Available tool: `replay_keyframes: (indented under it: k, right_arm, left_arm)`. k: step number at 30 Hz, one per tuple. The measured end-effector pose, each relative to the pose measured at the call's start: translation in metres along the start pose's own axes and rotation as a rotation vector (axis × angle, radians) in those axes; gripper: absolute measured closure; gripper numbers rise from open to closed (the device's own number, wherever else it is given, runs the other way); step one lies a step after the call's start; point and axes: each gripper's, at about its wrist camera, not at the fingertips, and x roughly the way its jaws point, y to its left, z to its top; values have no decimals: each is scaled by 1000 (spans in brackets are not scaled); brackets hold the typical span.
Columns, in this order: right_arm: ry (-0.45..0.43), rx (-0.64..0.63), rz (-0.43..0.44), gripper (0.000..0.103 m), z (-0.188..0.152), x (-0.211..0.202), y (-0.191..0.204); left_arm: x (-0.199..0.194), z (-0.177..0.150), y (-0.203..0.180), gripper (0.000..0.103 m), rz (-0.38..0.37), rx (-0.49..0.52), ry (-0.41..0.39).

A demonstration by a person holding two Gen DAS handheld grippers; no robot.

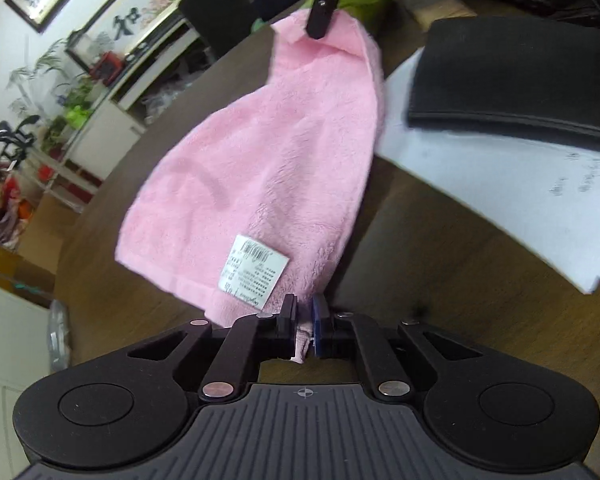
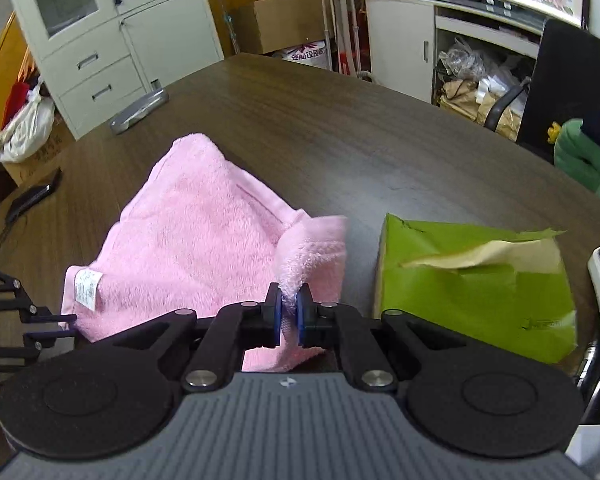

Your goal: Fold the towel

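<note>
A pink towel (image 1: 260,168) with a white care label (image 1: 254,270) hangs stretched above the dark wooden table (image 1: 440,272). My left gripper (image 1: 305,320) is shut on the corner next to the label. My right gripper (image 1: 320,24) shows at the top of the left wrist view, shut on the far corner. In the right wrist view my right gripper (image 2: 288,314) pinches a bunched corner of the towel (image 2: 196,240), and the left gripper (image 2: 52,326) shows at the left edge by the label (image 2: 87,286).
A black folder (image 1: 512,76) lies on white papers (image 1: 480,192) to the right. A green tissue pack (image 2: 472,284) sits right of the towel. A phone (image 2: 30,198) and a grey case (image 2: 138,110) lie at the table's far left. Cabinets and a chair (image 2: 572,88) ring the table.
</note>
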Motion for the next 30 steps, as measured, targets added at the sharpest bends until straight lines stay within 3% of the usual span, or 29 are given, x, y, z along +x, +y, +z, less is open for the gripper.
replay_keyframes:
  k: [8,14,17,22,25,30]
  right_arm:
    - [-8,62,55,97,62,33,18]
    - [-97,168,89,97,127,45,17]
    - [-113,215,123,97,123,43,2]
    - [-68,192,115,97,60,24,-28]
    - [-39,211,84,97,40,20,-41]
    - [-46,224,71,97,37,11,-41]
  left_arm:
    - [3,-2,56,96,93,-89,59]
    - [-6,0,108,96,190,-207,78]
    - [-24,-8,109,96,192,-232,79]
    - [-42,-9,63,91,105,-140,56]
    - [-35,-4,23,90,121,84,27]
    - [-24,13,22,87,83,132,22]
